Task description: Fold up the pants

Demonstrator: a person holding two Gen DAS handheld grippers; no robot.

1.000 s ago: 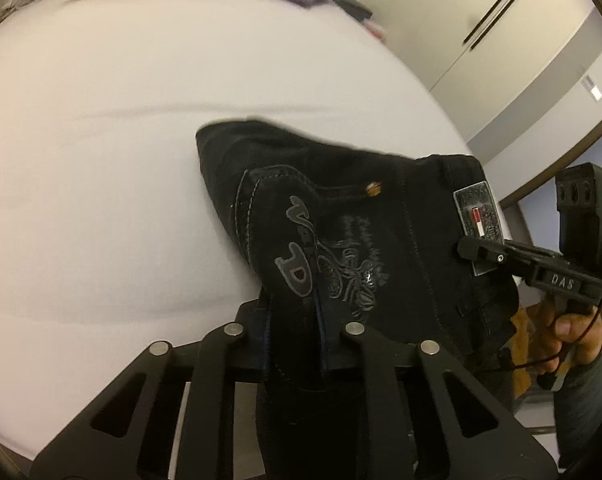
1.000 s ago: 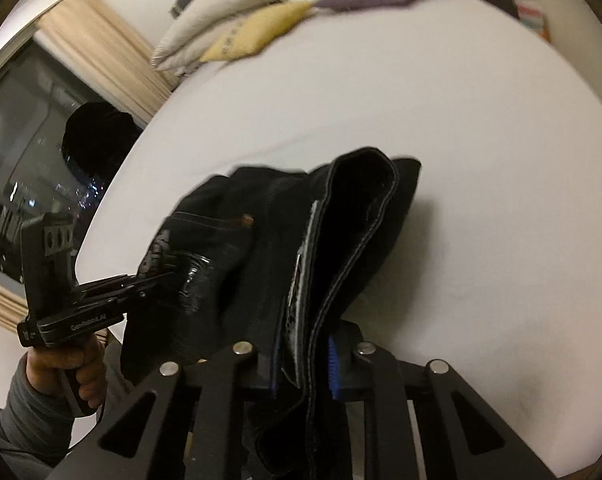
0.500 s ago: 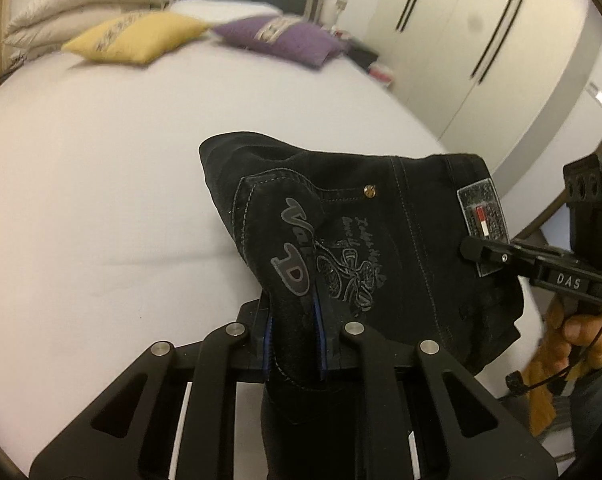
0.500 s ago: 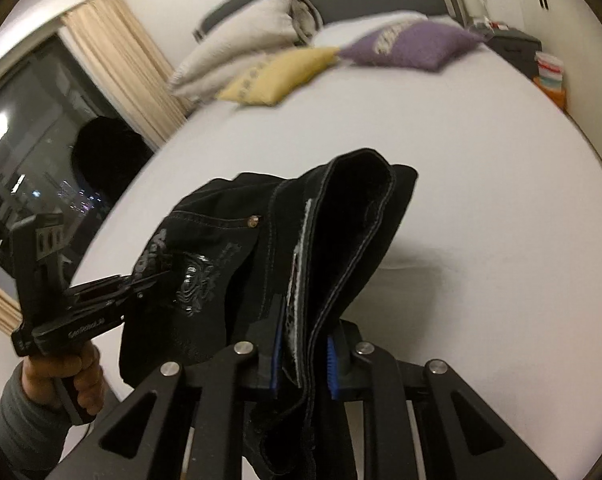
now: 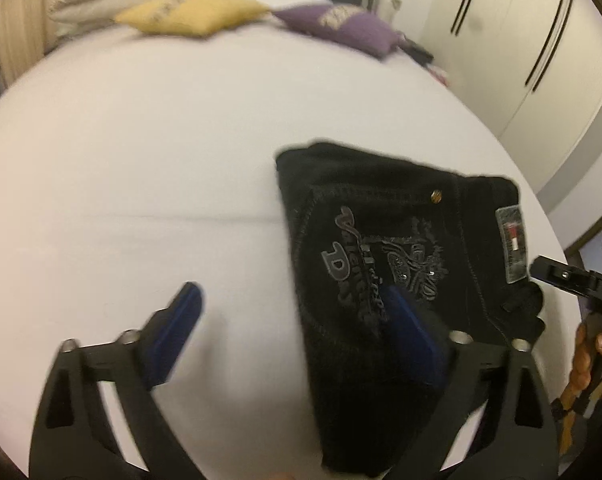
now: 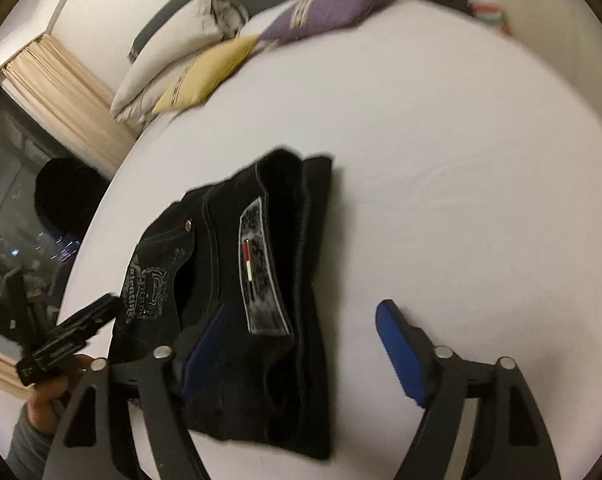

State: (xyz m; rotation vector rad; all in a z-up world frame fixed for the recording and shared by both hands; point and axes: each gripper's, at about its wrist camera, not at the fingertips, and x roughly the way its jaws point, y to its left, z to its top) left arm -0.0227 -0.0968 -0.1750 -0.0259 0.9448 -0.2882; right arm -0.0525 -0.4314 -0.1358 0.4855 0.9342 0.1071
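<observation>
The black pants [image 5: 381,248] lie folded into a small bundle on the white bed [image 5: 141,160], back pocket print and waist label facing up. They also show in the right wrist view [image 6: 253,280]. My left gripper [image 5: 293,312] is open, its right pad over the pants' left side, its left pad over bare sheet. My right gripper [image 6: 301,328] is open, its left pad over the pants, its right pad over the sheet. Each gripper shows at the edge of the other's view: the right one [image 5: 573,284], the left one [image 6: 73,328].
Yellow [image 5: 193,16], purple [image 5: 341,28] and white pillows [image 6: 181,52] lie at the head of the bed. White wardrobe doors [image 5: 521,40] stand to the right, a curtain and dark window [image 6: 29,160] to the left. The bed's near edge runs below the pants.
Both grippers were shut on the pants and held them up. Now both are open and the pants lie flat on the bed.
</observation>
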